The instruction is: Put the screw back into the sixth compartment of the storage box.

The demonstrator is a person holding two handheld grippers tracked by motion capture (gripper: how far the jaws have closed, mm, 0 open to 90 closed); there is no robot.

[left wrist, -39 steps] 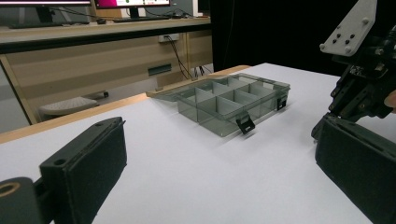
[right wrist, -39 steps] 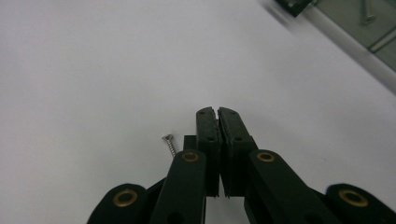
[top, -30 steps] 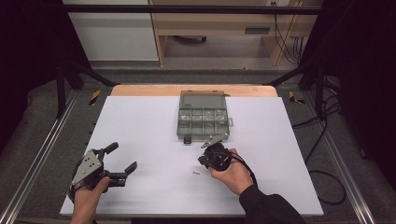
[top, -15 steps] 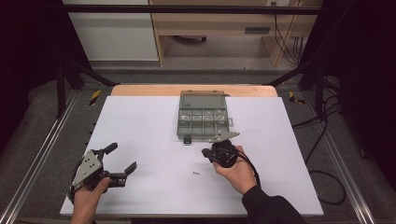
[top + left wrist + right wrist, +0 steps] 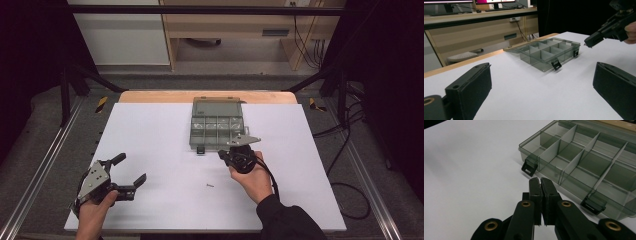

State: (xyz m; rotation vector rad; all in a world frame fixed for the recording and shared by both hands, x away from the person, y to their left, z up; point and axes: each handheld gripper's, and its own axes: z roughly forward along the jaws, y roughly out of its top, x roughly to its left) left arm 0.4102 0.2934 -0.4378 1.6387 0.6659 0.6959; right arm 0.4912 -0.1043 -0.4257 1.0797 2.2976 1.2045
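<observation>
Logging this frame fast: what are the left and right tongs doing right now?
Left tongs: open, holding nothing, low over the table.
Right tongs: shut; nothing visible between them, near the organizer box.

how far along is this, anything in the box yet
Done: the compartment box lies open, and the cells in view look empty. In hand: the right hand-held gripper is shut just short of the box's front edge; whether it holds anything is unclear. Left: a small screw lies on the table; the left hand-held gripper waits open.
</observation>
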